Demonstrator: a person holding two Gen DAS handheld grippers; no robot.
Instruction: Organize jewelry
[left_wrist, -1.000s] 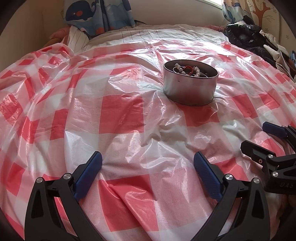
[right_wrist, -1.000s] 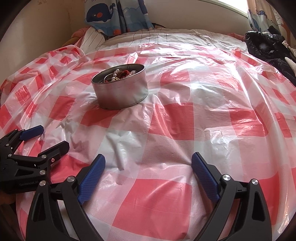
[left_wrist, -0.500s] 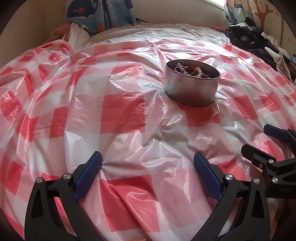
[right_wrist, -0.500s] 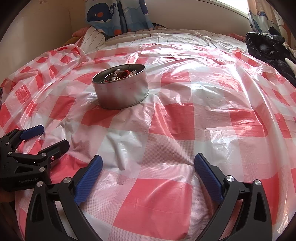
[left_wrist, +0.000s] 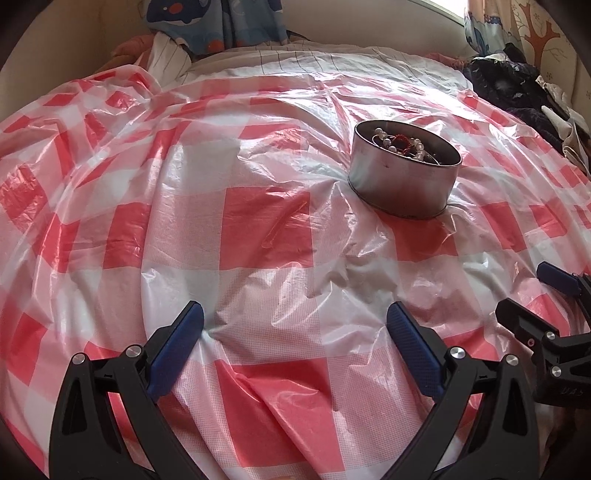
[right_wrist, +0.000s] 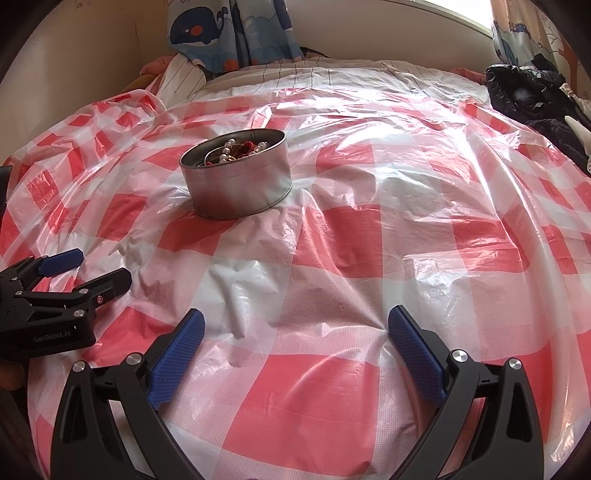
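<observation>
Upper right of the left wrist view: one round metal tin (left_wrist: 404, 181) holding pearl beads (left_wrist: 402, 144) and red beads (left_wrist: 400, 141); your left gripper (left_wrist: 295, 325) gapes wide, empty. Right wrist view: same tin upper left, nothing loose on the checked plastic sheet (right_wrist: 369, 240). Your right gripper (right_wrist: 295, 325) has just finished opening, nothing between. Looks basically done.

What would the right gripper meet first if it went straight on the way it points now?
Most likely the checked plastic sheet between its open fingers. The right gripper points down at bare sheet; the metal tin sits further off, to the left.
</observation>
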